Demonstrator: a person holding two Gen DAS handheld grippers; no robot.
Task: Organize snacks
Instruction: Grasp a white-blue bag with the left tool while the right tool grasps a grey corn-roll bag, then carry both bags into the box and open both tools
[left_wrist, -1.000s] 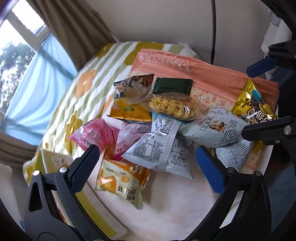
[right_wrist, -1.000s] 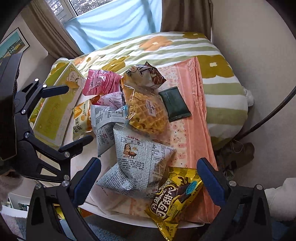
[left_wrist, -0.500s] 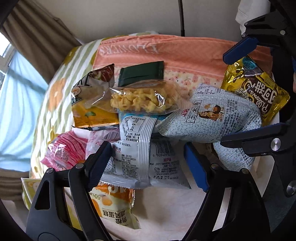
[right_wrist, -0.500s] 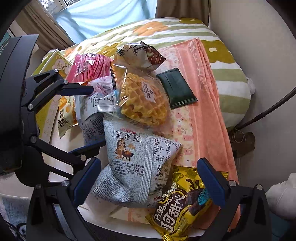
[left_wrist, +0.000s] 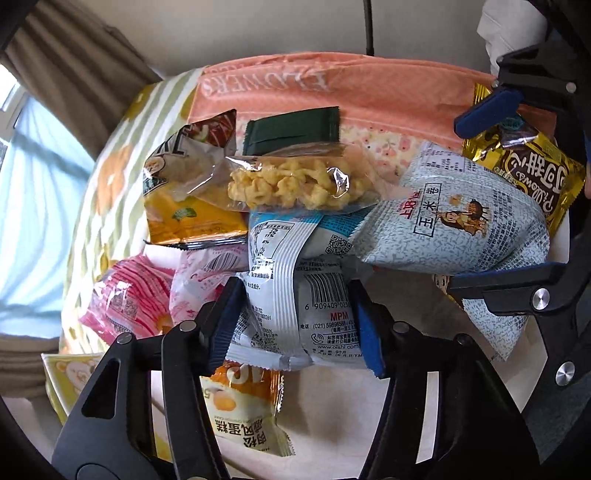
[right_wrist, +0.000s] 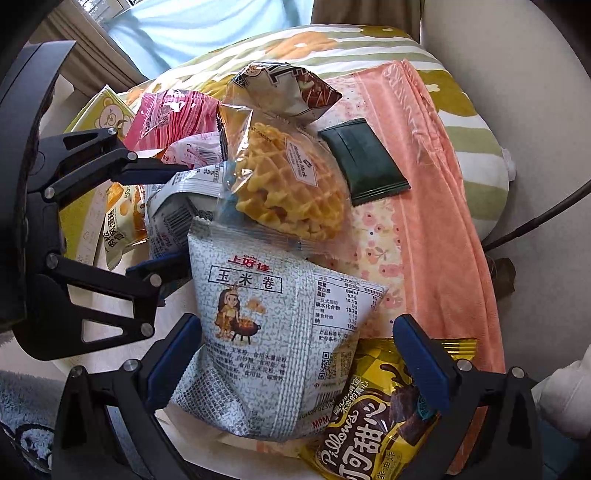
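Left wrist view: snack packets heaped on a round white tabletop beside a green-striped floral bed. The left hand-held gripper is closing on a pale blue crinkled snack bag; the right hand-held gripper gapes released.

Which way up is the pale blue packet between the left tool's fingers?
Back side up, lying flat: the pale blue packet shows its seam, barcode and small print. The left tool is closing on its sides.

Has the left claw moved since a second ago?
Yes. The left claw has come down toward the pile and now straddles the white-and-blue snack bag, claw closing, instead of hanging short of it.
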